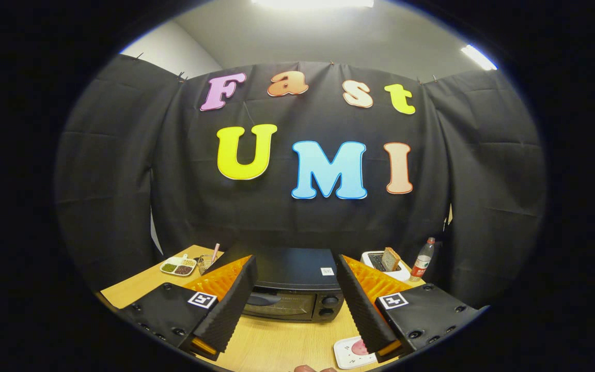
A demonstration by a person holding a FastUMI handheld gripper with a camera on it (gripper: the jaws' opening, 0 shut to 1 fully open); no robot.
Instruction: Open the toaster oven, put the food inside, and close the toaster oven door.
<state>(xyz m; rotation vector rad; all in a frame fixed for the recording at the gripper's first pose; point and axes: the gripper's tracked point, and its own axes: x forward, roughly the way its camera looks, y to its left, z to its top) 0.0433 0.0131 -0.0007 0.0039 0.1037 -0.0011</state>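
A black toaster oven (291,289) stands on the wooden table just beyond my fingers, its glass door shut and its two knobs on the right side. My gripper (294,274) is open, with its fingers spread wide either side of the oven and nothing between them. The left finger (230,305) and the right finger (360,305) have dark ribbed pads. A small white plate (348,352) with a pinkish piece of food (359,348) lies on the table beside the base of the right finger, partly hidden by it.
A divided white dish (178,266) with dark fillings and a small wire basket (205,262) sit behind the oven to the left. A white toaster (380,262) holding a bread slice and a plastic bottle (422,259) stand behind it to the right.
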